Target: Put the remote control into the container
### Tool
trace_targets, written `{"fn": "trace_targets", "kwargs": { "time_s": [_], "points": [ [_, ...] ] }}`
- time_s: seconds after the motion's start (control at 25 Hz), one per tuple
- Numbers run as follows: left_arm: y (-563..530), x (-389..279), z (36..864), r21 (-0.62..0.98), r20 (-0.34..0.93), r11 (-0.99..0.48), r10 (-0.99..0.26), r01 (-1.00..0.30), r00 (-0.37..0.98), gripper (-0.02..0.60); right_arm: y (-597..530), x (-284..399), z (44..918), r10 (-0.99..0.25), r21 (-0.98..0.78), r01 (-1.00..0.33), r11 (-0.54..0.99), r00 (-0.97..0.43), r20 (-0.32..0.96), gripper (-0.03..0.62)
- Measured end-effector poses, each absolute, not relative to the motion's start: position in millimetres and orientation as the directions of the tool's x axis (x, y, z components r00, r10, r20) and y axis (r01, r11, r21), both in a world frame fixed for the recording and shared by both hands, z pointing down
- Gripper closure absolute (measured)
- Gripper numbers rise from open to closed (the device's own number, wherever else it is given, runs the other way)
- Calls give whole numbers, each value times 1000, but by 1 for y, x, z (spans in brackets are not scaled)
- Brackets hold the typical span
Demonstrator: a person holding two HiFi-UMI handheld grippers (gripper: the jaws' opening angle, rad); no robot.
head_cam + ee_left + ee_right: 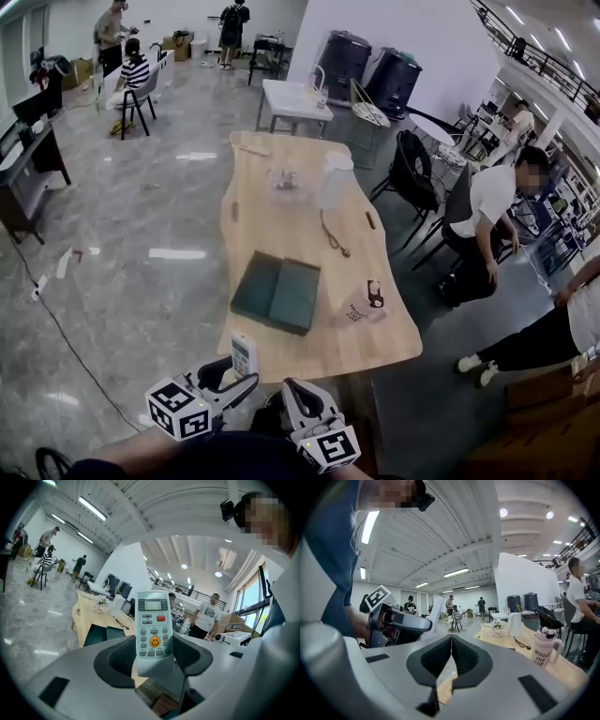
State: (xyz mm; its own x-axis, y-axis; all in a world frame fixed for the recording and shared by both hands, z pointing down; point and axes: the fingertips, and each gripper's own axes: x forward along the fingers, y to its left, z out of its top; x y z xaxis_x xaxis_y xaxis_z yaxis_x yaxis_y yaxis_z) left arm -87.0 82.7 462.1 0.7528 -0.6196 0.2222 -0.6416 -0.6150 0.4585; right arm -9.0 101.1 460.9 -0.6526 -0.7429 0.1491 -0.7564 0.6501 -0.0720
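A white remote control (152, 627) with a yellow smiley button stands upright between the jaws of my left gripper (153, 656), which is shut on its lower end. In the head view the remote control (243, 355) is held in the left gripper (241, 372) just off the near edge of the wooden table (281, 234). The dark green container (277, 292) lies open on the table beyond it, and shows as the container (104, 633) behind the jaws. My right gripper (289, 392) hangs beside the left one; the right gripper (451, 641) is shut with nothing in it.
On the table stand a pink cup (366, 302) right of the container, a white jug (335, 178), a glass vase (286, 180) and spectacles (333, 234). A person (487, 220) sits to the right by chairs. Cardboard boxes (534, 422) are at bottom right.
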Motion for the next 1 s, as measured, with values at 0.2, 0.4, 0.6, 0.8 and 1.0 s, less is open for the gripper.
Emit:
{"fn": "trace_targets", "kwargs": {
  "time_s": [0.2,0.4,0.6,0.8,1.0],
  "points": [
    [27,-77,463,460,229,-580,-654,-672,721,331,40,8,465,-711,-92,-726,681,-686,154,577],
    [-23,-62,469,459,246,-557,-669,-692,701,331,-13,21,470,-688,-111,-704,702,-710,152,577],
    [-62,-55,479,462,274,-523,-685,-717,676,331,-47,29,479,-651,-135,-672,728,-740,170,577],
    [-96,-54,498,458,304,-469,-715,-755,629,331,-74,38,490,-608,-153,-633,759,-773,184,577],
    [-131,-56,516,453,336,-412,-743,-791,579,331,-101,50,500,-593,-170,-623,763,-780,199,577]
  ]
}}
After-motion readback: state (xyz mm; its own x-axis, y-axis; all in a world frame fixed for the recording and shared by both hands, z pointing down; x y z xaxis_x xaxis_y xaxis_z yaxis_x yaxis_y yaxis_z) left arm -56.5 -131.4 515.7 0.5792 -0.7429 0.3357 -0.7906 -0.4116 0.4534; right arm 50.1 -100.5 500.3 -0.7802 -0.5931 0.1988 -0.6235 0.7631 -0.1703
